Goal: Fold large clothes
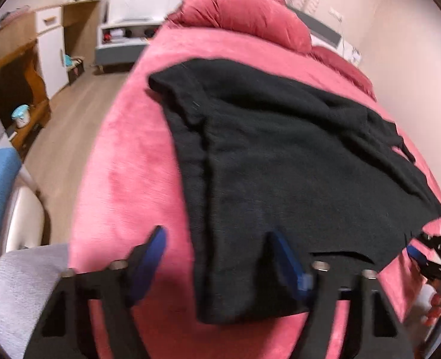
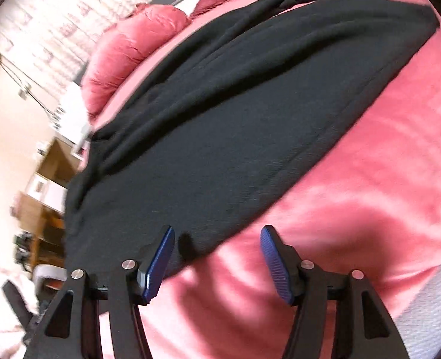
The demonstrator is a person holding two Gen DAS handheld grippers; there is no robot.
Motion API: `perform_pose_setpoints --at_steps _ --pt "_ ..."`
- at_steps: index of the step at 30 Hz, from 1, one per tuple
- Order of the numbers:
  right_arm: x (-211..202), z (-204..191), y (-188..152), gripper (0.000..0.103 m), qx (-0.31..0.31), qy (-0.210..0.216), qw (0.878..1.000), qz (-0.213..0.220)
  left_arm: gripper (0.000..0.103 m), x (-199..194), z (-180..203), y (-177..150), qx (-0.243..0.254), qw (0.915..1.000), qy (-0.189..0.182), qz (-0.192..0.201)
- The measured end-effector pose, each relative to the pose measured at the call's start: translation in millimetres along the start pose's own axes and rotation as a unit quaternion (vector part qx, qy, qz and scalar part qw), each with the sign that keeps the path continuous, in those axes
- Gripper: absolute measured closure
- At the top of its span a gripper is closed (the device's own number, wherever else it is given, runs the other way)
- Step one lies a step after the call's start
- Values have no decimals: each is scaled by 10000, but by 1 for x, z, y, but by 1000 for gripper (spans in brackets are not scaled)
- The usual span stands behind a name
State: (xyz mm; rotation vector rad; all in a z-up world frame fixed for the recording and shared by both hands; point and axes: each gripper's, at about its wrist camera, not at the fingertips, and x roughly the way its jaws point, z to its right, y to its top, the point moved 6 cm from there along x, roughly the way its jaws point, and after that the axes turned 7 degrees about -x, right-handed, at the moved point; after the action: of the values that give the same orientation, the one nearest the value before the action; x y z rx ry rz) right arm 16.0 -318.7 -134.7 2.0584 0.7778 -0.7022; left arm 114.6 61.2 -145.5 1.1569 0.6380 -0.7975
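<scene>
A large black garment (image 1: pixel 280 161) lies partly folded on a pink bedspread (image 1: pixel 124 161); it also fills the right wrist view (image 2: pixel 220 113). My left gripper (image 1: pixel 220 260) is open above the garment's near left corner, its right finger over the cloth, holding nothing. My right gripper (image 2: pixel 217 257) is open over the garment's near edge, its left finger above the cloth, its right finger above the bedspread (image 2: pixel 355 179). The right gripper also shows at the right edge of the left wrist view (image 1: pixel 429 254).
Pink pillows (image 1: pixel 244 12) lie at the head of the bed. A wooden floor (image 1: pixel 71 113), a wooden desk (image 1: pixel 14 89) and a white cabinet (image 1: pixel 50 48) are left of the bed. A grey cloth (image 1: pixel 26 293) lies at the near left.
</scene>
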Motion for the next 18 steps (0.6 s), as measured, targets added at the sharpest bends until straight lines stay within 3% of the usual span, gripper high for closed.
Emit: perform_pose_setpoints --at_steps 3,4,5,6,7,8,11,13,17,18 --pt "16 -9 -4 41 389 617 9972 -187 48 11 10 -9 303 9989 343 -104" --pt "22 -13 -6 41 489 792 9953 -249 52 10 10 -8 262 9991 310 -139" --pt "25 -15 -8 41 548 833 9947 -234 63 8 11 -8 229 9993 239 -166" --pt "26 -22 -9 51 571 792 9950 -190 70 3 11 -6 174 9996 89 -206" --pt "29 -23 -8 67 563 831 9946 -245 73 -2 9 -4 127 9997 6 -230" --pt "35 -29 -9 96 532 988 9927 -446 84 -13 6 0 -54 9993 -230 -289" --pt "17 -48 -7 97 280 1112 9929 -320 88 -51 -14 12 -770 9931 -841 -269" --pt "-9 -70 -10 97 -55 1272 9917 -199 88 -75 -28 16 -931 9908 -975 -134" --pt "-37 -115 -32 97 -530 1702 9835 -295 88 -105 -60 4 -1077 9911 -776 11" --pt "-33 -118 -42 97 -527 1684 9833 -442 96 -100 -66 -2 -1042 9928 -589 -41"
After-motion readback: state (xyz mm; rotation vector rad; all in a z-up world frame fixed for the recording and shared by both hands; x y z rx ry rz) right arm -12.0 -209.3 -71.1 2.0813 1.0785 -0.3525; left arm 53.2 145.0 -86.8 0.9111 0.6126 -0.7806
